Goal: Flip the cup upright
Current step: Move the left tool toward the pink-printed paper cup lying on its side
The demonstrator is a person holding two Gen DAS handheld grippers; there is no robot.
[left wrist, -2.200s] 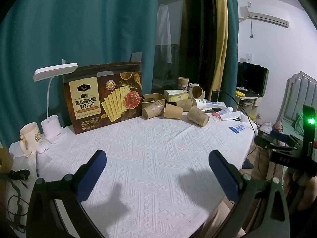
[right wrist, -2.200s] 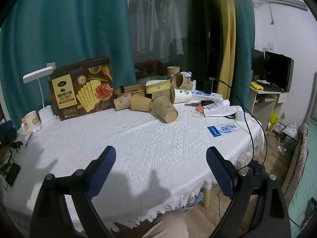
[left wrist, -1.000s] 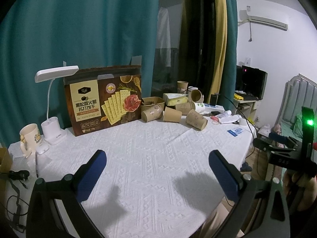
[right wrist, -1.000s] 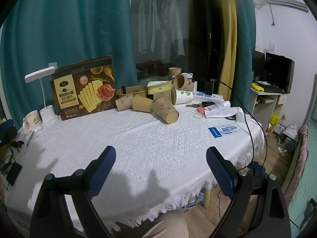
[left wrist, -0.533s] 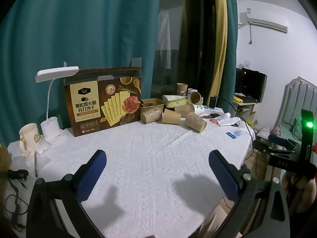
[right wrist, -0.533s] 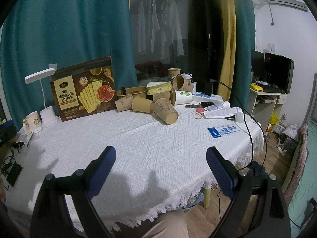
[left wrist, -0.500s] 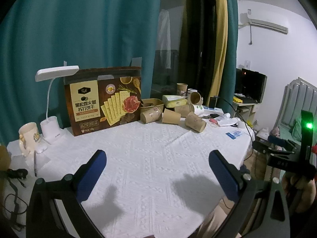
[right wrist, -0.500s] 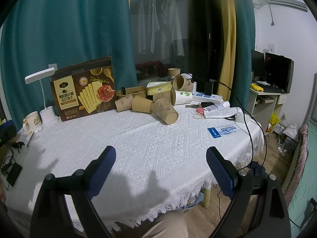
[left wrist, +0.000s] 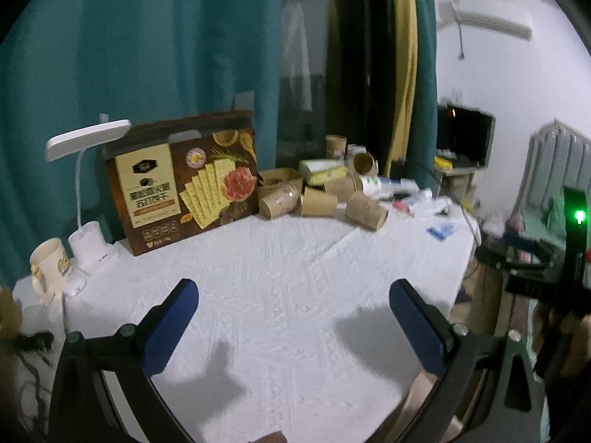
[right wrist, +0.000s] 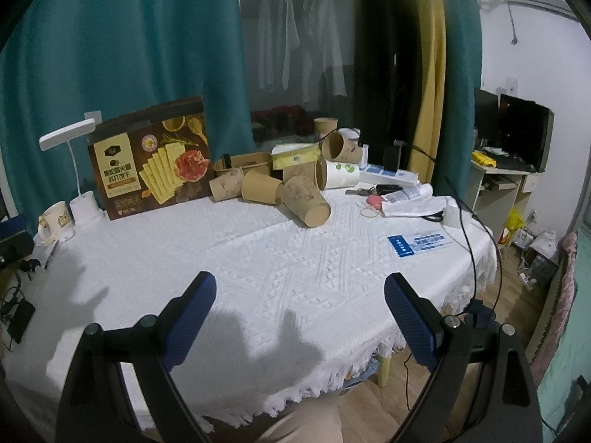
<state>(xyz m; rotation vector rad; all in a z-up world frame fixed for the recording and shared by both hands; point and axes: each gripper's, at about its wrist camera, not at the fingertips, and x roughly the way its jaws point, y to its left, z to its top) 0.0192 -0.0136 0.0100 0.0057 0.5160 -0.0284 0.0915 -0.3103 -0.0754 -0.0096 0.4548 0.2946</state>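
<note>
Holding both tools low over the near part of the desk (right wrist: 280, 258), I have the left gripper (left wrist: 291, 302) level and aimed at the far clutter, its blue fingers (left wrist: 171, 319) spread wide with nothing between them. My right gripper (right wrist: 299, 295) sits in the same pose, fingers (right wrist: 410, 317) wide apart and empty, over the white cloth near the fringed edge.

Between me and the cups lies bare cloth. At the back a cracker box (right wrist: 151, 158) stands upright, with a white desk lamp (right wrist: 70, 170) and a mug (right wrist: 55, 221) to its left. A blue and white card (right wrist: 421, 243) lies flat toward the right edge, and papers and a black cable (right wrist: 461, 199) crowd the far right.

The nearest cup (right wrist: 306, 199) lies on its side at the front of a heap of paper cups (left wrist: 317, 199), well away from both grippers. Its long axis runs diagonally, closed base pointing toward me and to the right, mouth turned back into the pile. A white cup (right wrist: 338, 173) lies on its side just behind it
</note>
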